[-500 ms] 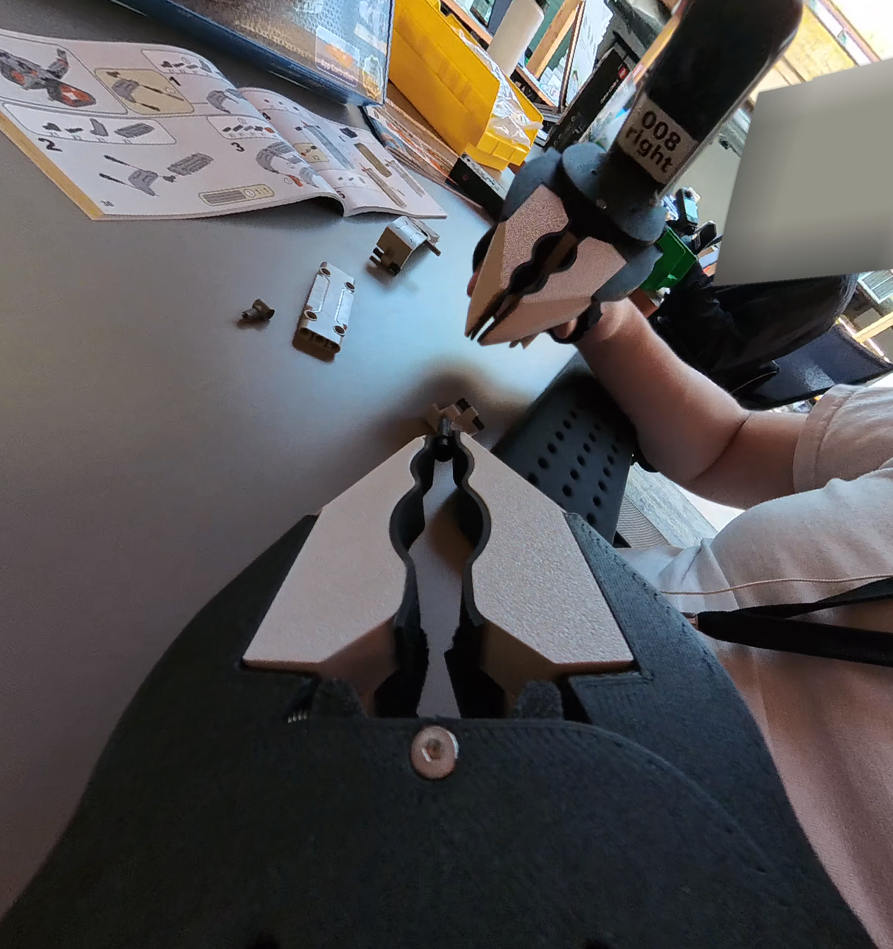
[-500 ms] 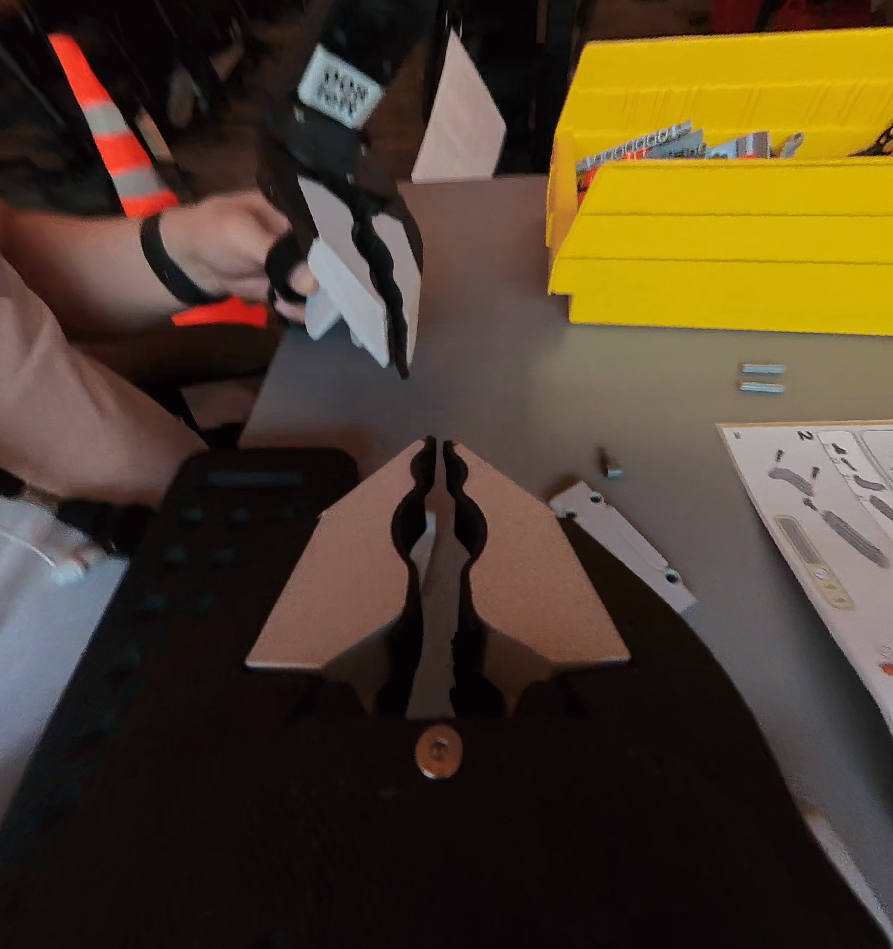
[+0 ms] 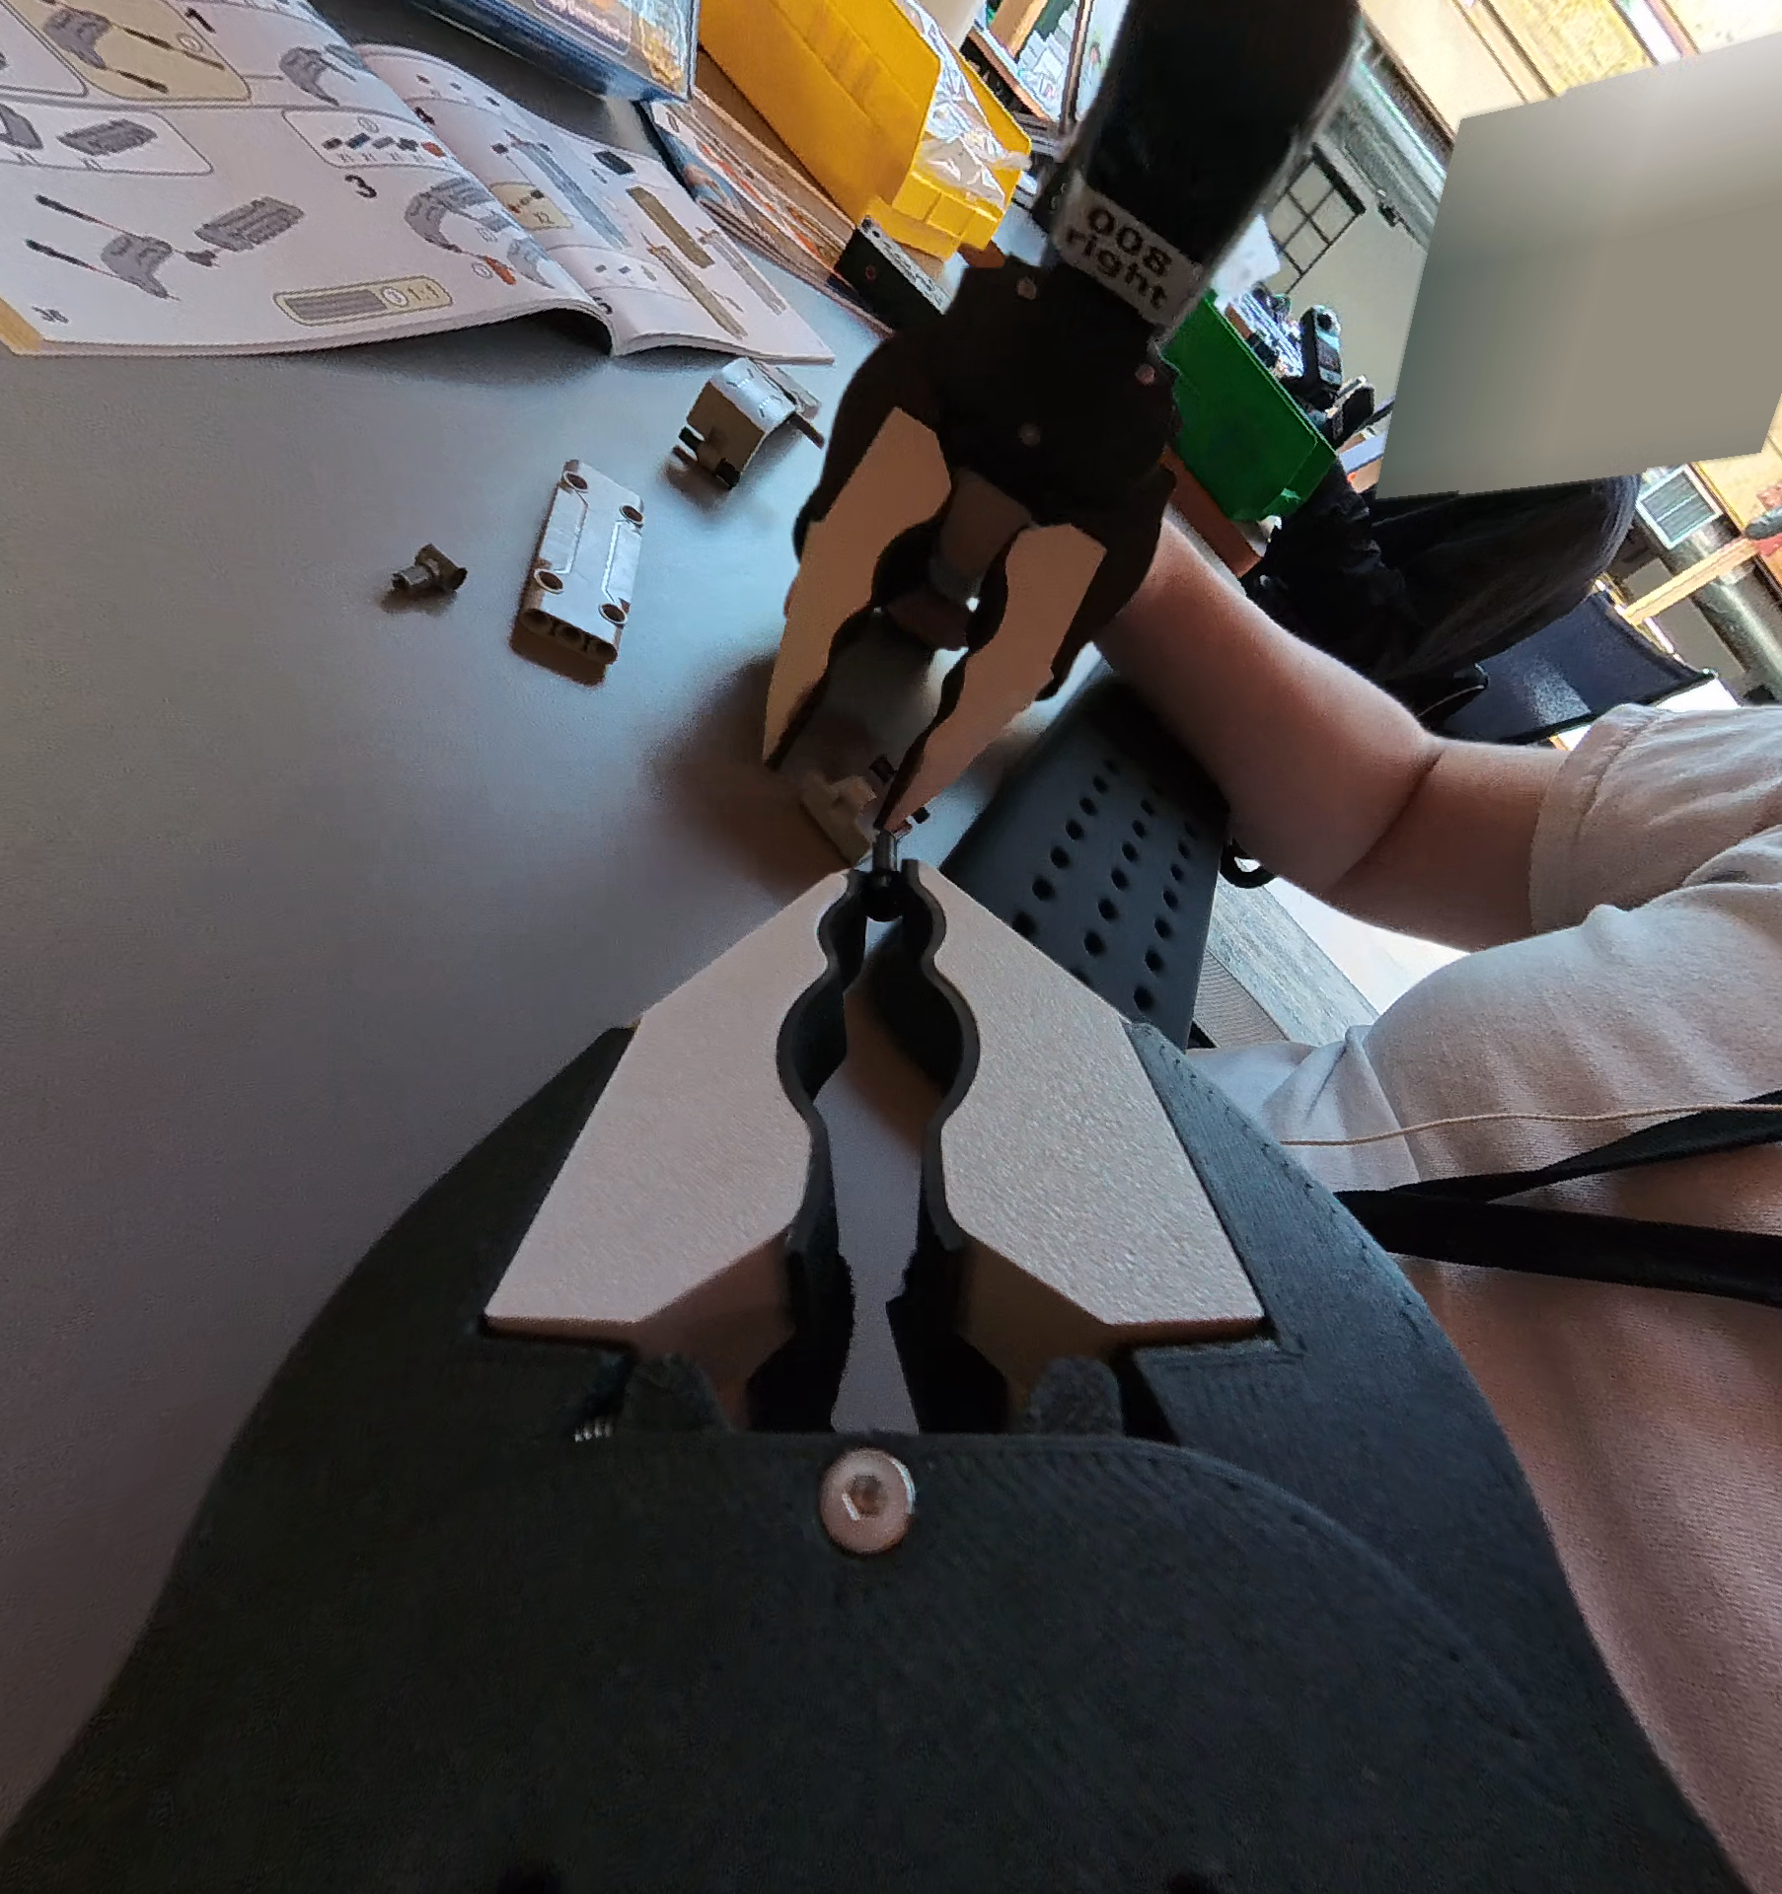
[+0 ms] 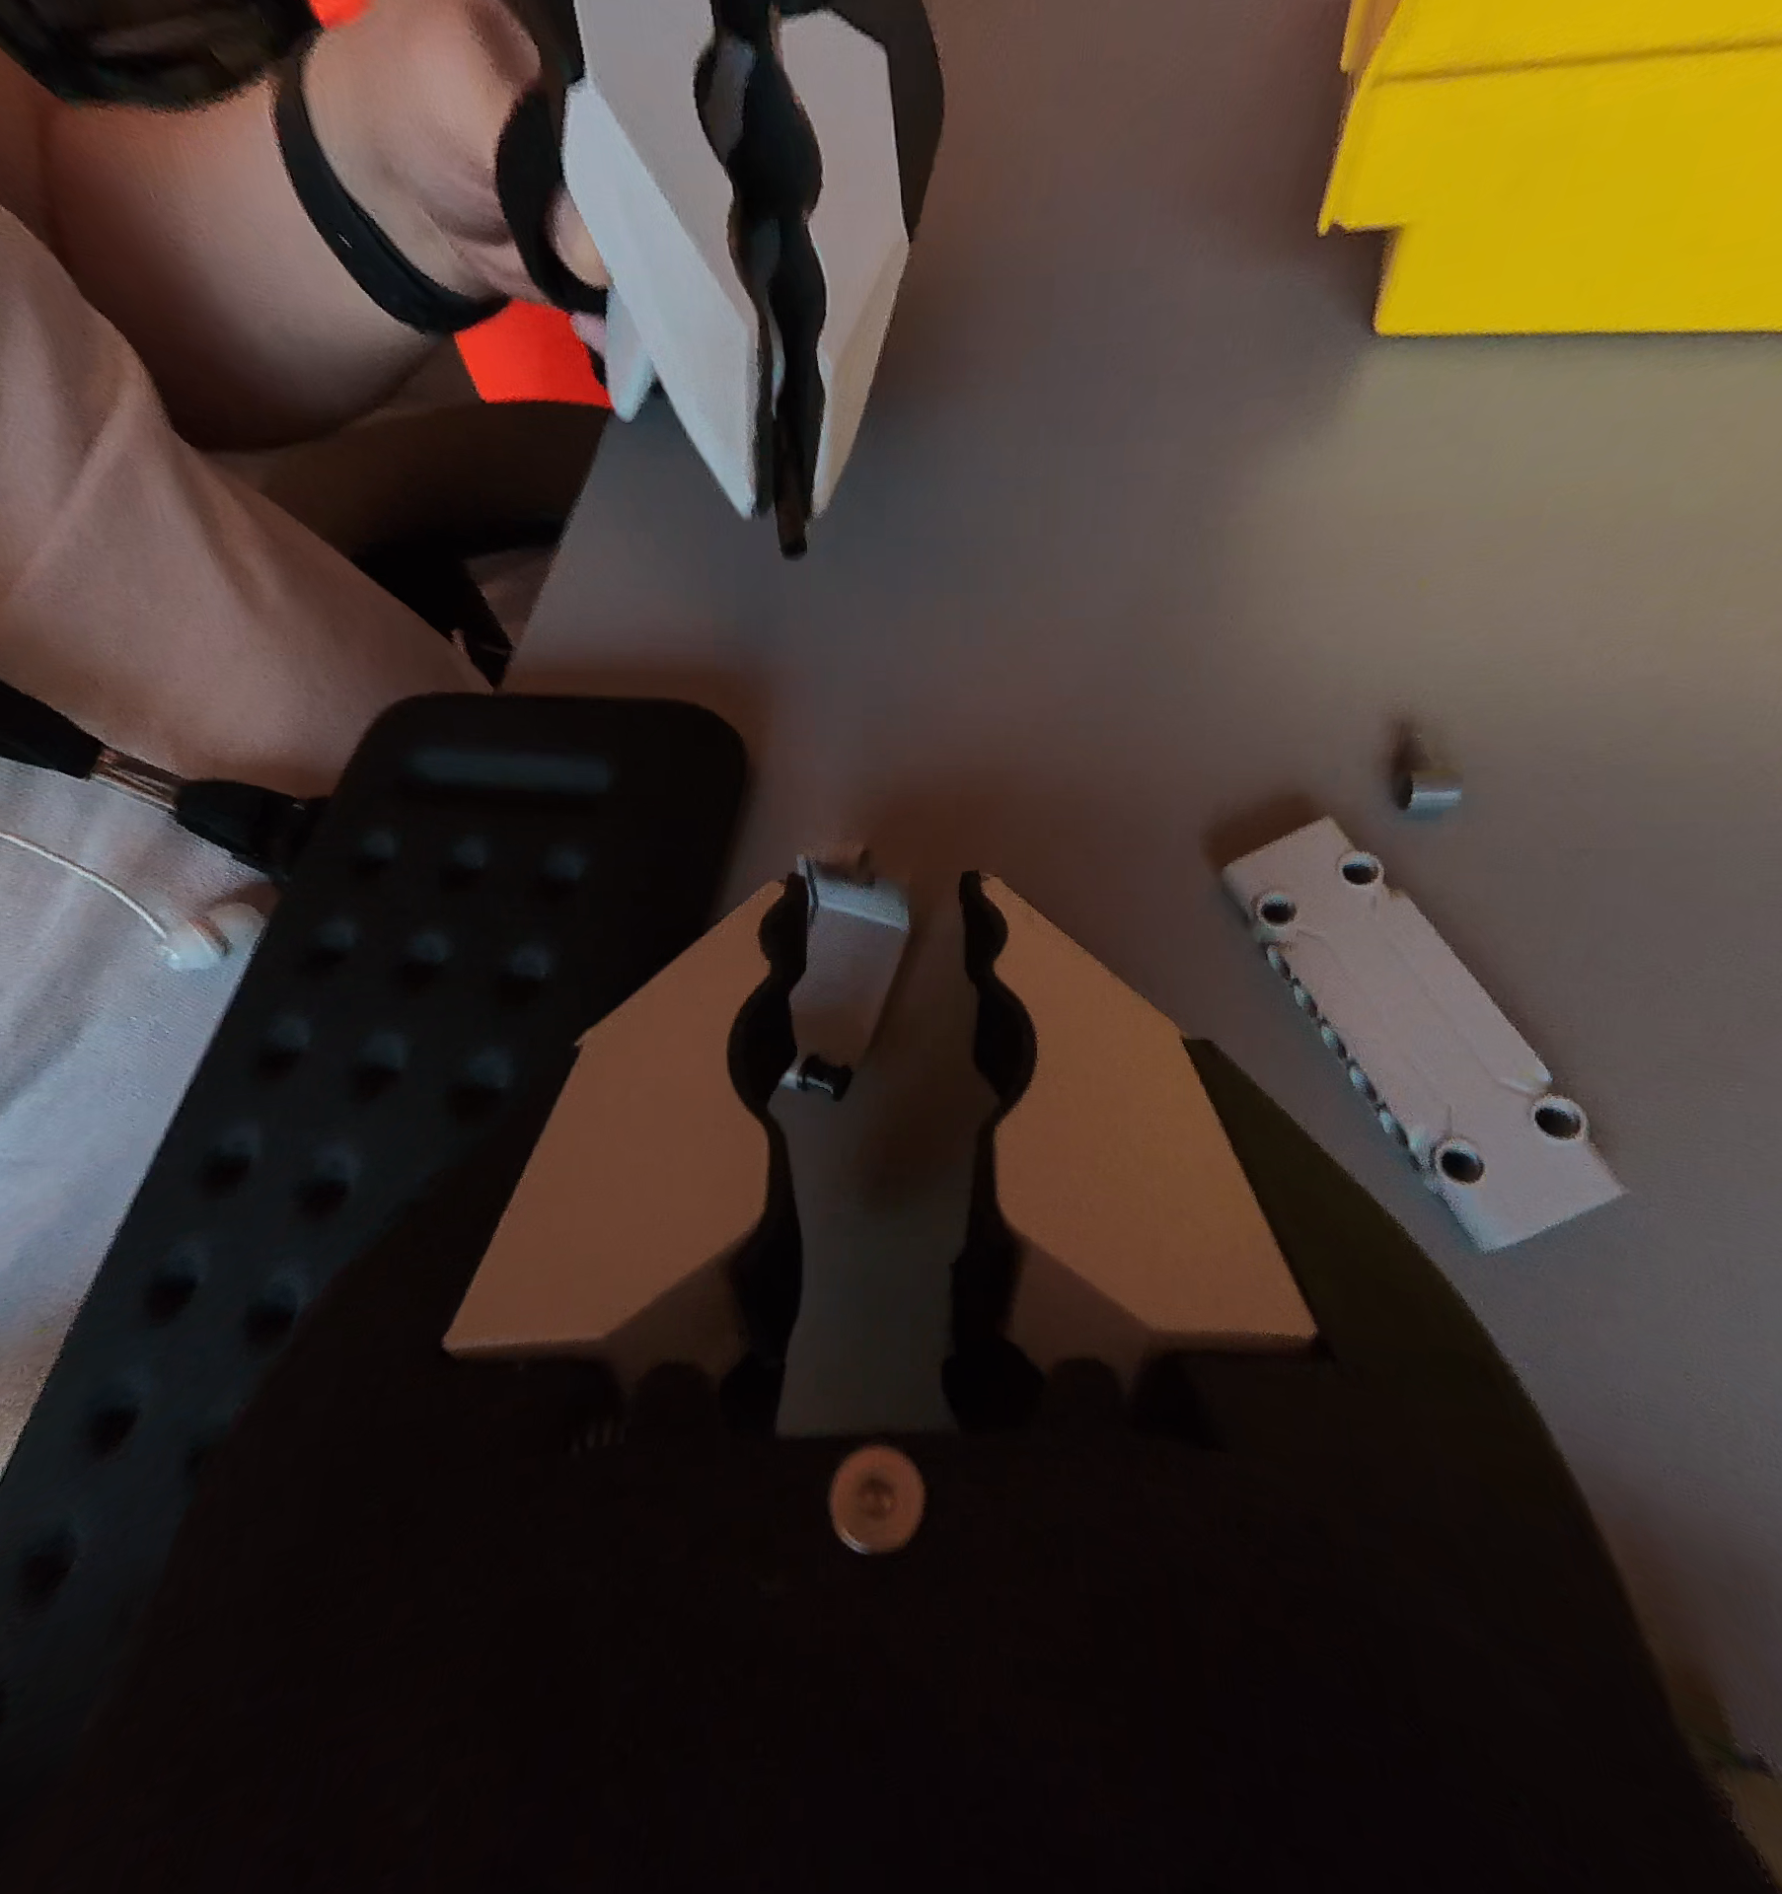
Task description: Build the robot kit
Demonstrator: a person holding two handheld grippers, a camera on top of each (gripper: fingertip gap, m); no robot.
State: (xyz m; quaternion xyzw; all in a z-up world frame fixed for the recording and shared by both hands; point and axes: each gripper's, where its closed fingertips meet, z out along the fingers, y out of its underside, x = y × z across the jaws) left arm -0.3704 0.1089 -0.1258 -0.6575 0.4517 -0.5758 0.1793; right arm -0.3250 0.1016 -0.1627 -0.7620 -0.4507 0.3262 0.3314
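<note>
Left wrist view: my left gripper (image 3: pixel 882 883) pinches a small black pin (image 3: pixel 885 851) at its tips, just beside my right gripper (image 3: pixel 846 764). Right wrist view: my right gripper spread wide around a grey block (image 4: pixel 846 963) on the table (image 4: pixel 1123 615); grey plate (image 4: pixel 1420 1035) right.

A grey panel piece (image 4: pixel 846 963) is sitting between the spread fingers of the right gripper (image 4: pixel 882 892), filling the left half of that gap. The left gripper (image 4: pixel 790 512) is hanging just ahead, narrowing the approach. A flat grey plate (image 4: pixel 1420 1035) and a small connector (image 4: pixel 1425 784) are lying to the right, with bare tabletop (image 4: pixel 1071 615) stretching between them and the yellow bins (image 4: pixel 1605 246).
</note>
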